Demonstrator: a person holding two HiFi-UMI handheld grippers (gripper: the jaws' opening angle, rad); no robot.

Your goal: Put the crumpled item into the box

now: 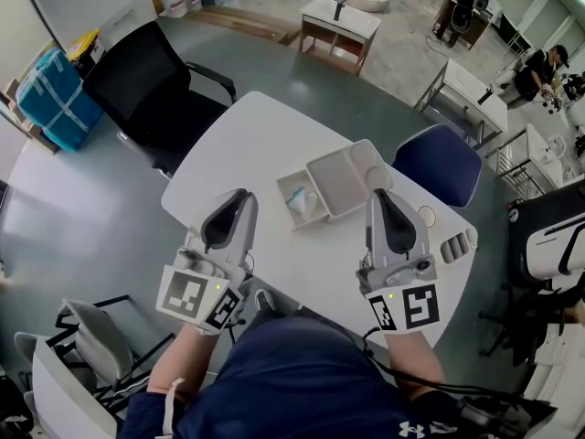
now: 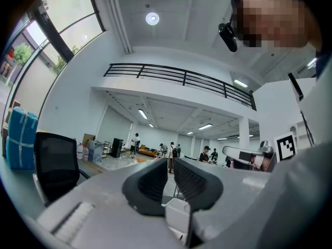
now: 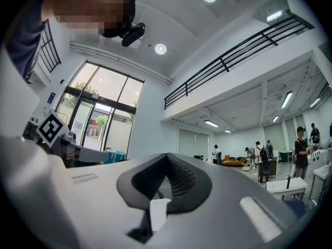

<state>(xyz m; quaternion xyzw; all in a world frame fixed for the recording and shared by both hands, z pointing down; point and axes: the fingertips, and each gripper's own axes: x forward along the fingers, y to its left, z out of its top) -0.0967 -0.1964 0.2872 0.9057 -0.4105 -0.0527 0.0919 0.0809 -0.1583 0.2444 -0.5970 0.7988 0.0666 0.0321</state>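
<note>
Crumpled item point(image 1: 303, 202): It lies inside the tray of the box point(image 1: 282, 188) as a pale wad with a bluish tinge. That is where the task wants it, so the job looks done from here.
Box: It sits near the middle of the table point(image 1: 256, 135), with its lid point(image 1: 345, 177) folded out flat to the right and joined to the tray. Open like this, it gives you a clear drop from above.
Left tool point(image 1: 242, 196): It is narrow, with only a thin slit between the jaws and nothing in it, as the left gripper view point(image 2: 168, 162) shows. You hold it level over the near part of the table, left of the box and apart from it. That reads as a rest pose rather than a reach.
Right tool point(image 1: 377, 196): The jaws meet at the tips and hold nothing, as the right gripper view point(image 3: 166, 155) shows. It is about level on the right side of the box, with its tips just beside the lid's near corner. I cannot tell whether they touch it.
Both tools: They flank the box and point away from you, so neither blocks your view into the tray.
Judgement: With nothing gripped and the item boxed, no further carry seems needed. If you do move, mind the right tool near the lid, since a nudge could shift what looks like a light box.
</note>
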